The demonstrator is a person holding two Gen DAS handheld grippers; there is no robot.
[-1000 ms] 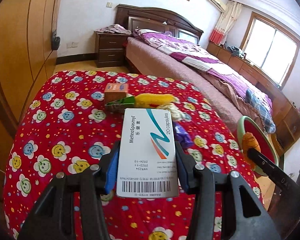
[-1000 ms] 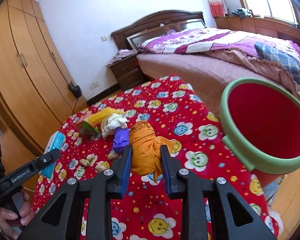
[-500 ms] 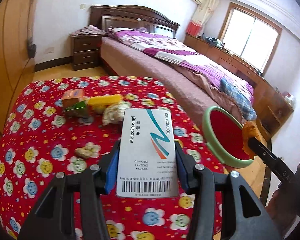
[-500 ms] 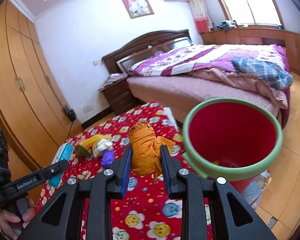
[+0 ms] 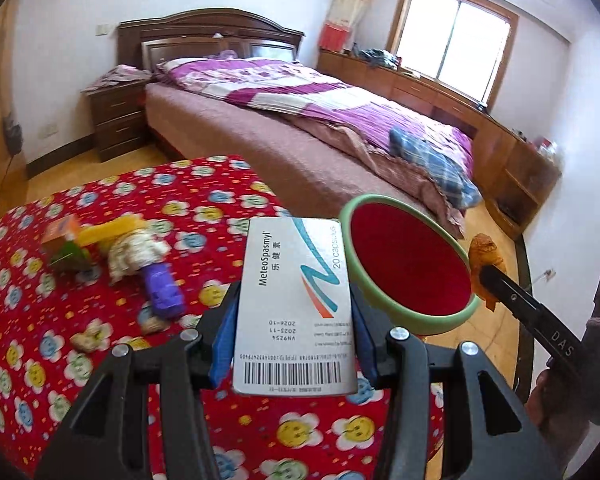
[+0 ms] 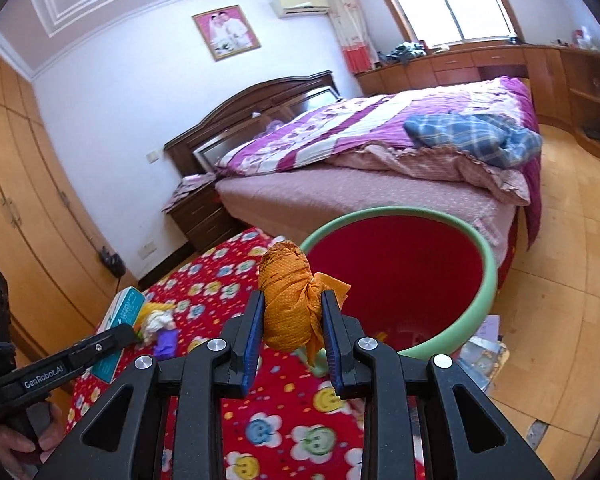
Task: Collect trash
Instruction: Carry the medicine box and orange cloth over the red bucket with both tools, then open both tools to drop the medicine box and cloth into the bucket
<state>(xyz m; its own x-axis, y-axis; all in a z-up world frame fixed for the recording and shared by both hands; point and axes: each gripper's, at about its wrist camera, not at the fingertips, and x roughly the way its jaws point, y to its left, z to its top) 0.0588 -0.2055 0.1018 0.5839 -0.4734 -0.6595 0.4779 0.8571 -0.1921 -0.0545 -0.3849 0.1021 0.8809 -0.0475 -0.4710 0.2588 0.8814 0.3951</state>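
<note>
My left gripper (image 5: 294, 300) is shut on a white medicine box (image 5: 296, 304) printed with a barcode, held above the table's right side. Just right of it stands a red bin with a green rim (image 5: 410, 268). My right gripper (image 6: 292, 312) is shut on an orange crumpled wrapper (image 6: 290, 304), close to the near rim of the same bin (image 6: 400, 280). In the left wrist view the right gripper (image 5: 486, 276) shows at the bin's right rim with the orange wrapper (image 5: 485, 254). In the right wrist view the left gripper (image 6: 116, 338) holds the medicine box (image 6: 122, 320).
The red flowered tablecloth (image 5: 204, 216) carries more trash: a purple wrapper (image 5: 164, 290), a crumpled white paper (image 5: 136, 248), a yellow packet (image 5: 110, 230), a small orange box (image 5: 60, 236) and nut shells (image 5: 88, 336). A bed (image 5: 300, 120) lies beyond, wardrobes (image 6: 20, 200) at left.
Both grippers have swung right, away from the trash pile and towards the red bin, each still gripping its item. The bin now looms much closer in both views.
</note>
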